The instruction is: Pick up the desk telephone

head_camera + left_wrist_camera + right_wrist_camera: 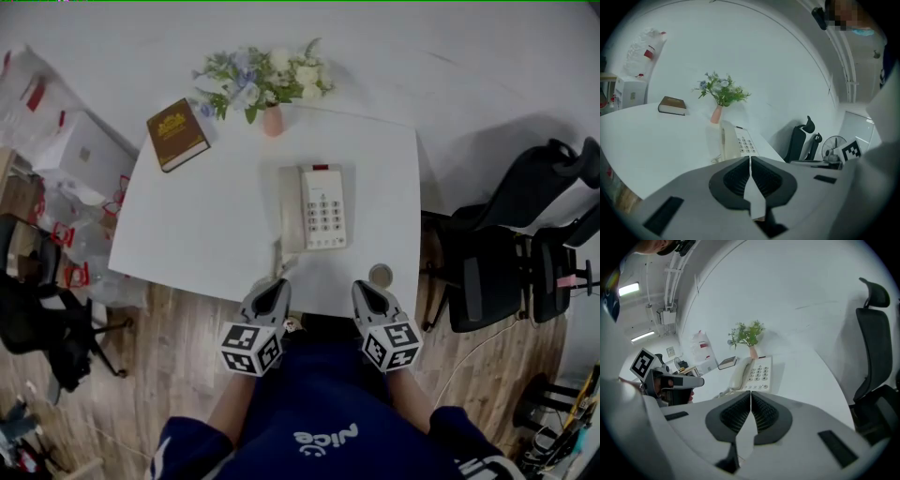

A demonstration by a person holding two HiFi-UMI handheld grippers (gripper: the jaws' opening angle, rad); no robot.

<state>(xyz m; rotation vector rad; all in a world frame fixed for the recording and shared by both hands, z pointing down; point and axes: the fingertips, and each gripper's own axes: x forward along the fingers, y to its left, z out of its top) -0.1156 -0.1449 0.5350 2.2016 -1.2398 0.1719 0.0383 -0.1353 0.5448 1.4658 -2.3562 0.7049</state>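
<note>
A white desk telephone (313, 208) with its handset on the left side rests on the white table (206, 234), its cord trailing toward the near edge. It also shows in the left gripper view as the telephone (736, 143) and in the right gripper view as the telephone (753, 373). My left gripper (277, 283) hovers at the table's near edge, below the handset, jaws shut and empty. My right gripper (364, 286) sits at the same edge, below the keypad's right corner, also shut with nothing in it.
A brown book (176, 134) lies at the table's far left corner. A pink vase of flowers (271, 89) stands at the far edge. A small round disc (381, 275) sits near the right gripper. Black office chairs (506, 253) stand to the right, another chair (37, 319) to the left.
</note>
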